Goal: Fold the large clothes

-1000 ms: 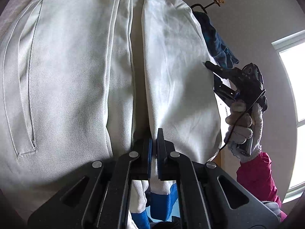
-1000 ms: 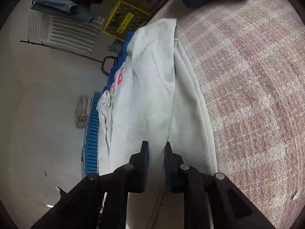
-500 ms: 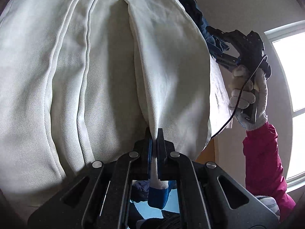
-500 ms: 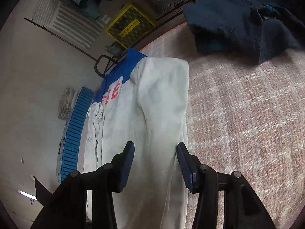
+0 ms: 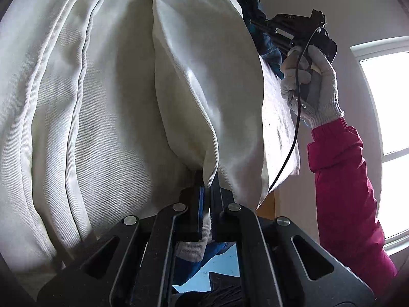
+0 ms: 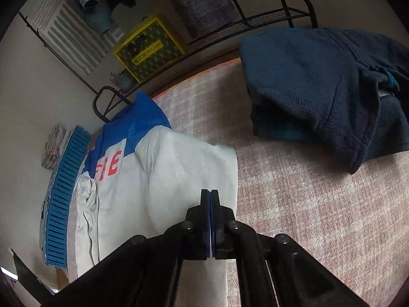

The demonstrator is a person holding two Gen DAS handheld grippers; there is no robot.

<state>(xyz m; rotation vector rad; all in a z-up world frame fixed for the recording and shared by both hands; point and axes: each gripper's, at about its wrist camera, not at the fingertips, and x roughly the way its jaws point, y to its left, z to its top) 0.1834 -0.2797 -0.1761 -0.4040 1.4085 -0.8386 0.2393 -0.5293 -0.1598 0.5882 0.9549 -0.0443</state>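
A large cream-white garment [image 5: 115, 102] with a blue part and red letters [image 6: 110, 165] lies on a pinkish checked cloth surface [image 6: 294, 204]. My left gripper [image 5: 207, 179] is shut on a fold of the white fabric, which fills its view. My right gripper [image 6: 210, 197] is shut and empty, held above the garment's near edge [image 6: 179, 179]. In the left wrist view the right gripper [image 5: 294, 30] shows in a white-gloved hand, raised beyond the garment.
A dark blue fleece [image 6: 327, 89] lies folded on the surface at the far right. A blue slatted crate [image 6: 61, 204] stands left of the garment. A black rack [image 6: 242, 18] with hanging clothes and a yellow-framed box [image 6: 148, 48] stand behind.
My right gripper let go of the white fabric, opened, drew back and up, then shut empty. My left gripper kept its hold and moved closer along the garment.
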